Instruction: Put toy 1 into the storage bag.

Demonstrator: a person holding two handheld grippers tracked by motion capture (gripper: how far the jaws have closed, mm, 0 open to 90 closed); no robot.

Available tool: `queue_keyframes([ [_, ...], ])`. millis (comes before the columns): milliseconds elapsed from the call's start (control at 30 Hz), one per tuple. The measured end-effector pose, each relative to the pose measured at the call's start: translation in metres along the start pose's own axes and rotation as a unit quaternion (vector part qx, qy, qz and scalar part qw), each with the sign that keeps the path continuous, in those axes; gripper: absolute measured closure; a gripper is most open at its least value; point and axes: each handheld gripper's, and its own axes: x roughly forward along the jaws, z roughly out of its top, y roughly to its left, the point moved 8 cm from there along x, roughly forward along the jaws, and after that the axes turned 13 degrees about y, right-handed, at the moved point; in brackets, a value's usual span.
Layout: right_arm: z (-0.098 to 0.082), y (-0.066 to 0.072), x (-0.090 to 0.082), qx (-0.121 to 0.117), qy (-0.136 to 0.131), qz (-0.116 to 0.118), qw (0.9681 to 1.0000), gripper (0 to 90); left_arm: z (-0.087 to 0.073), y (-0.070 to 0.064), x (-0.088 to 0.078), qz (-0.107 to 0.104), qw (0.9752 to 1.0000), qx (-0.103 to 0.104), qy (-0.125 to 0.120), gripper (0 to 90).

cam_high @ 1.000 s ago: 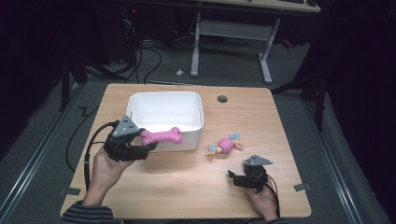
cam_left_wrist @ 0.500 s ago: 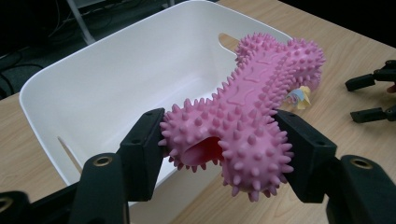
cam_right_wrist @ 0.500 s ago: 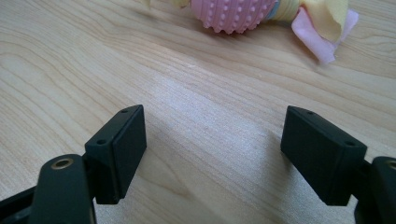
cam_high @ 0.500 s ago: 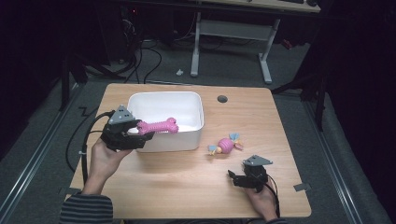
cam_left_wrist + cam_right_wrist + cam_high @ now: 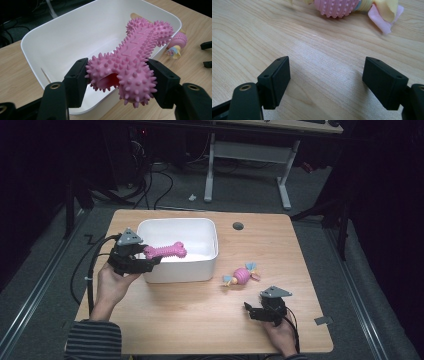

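Note:
My left gripper [image 5: 150, 260] is shut on one end of a pink spiky toy bone [image 5: 166, 251], which sticks out over the left rim of the white bin [image 5: 200, 270]. In the left gripper view both pads press the bone [image 5: 130, 62] above the bin's white inside [image 5: 75, 37]. A pink ball toy with yellow and blue frills [image 5: 242, 275] lies on the table right of the bin. My right gripper [image 5: 250, 310] rests low near the front edge, open, its jaws apart over bare wood [image 5: 325, 82], with the ball toy [image 5: 339, 7] just beyond.
The wooden table [image 5: 310, 255] has a round grommet hole [image 5: 238, 226] behind the bin. A black cable [image 5: 92, 265] trails from the left gripper off the table's left side. A desk frame [image 5: 247, 155] stands on the floor beyond.
The left hand has carried the bone up and away from the front wall of the bin, so it now hangs over the bin's left rim. The right gripper has kept still.

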Motion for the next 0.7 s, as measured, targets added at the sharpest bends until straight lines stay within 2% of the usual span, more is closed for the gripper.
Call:
queue_keyframes([
  [300, 0.000, 0.000, 0.000, 0.000, 0.000, 0.000, 1.0000, 22.5, -0.002, 0.007, 0.012, -0.002, 0.9998, -0.013, 0.016, 38.1],
  [700, 0.000, 0.000, 0.000, 0.001, 0.000, 0.000, 1.0000, 22.4, -0.008, 0.009, 0.021, -0.011, 0.9991, -0.018, 0.036, 38.0],
])
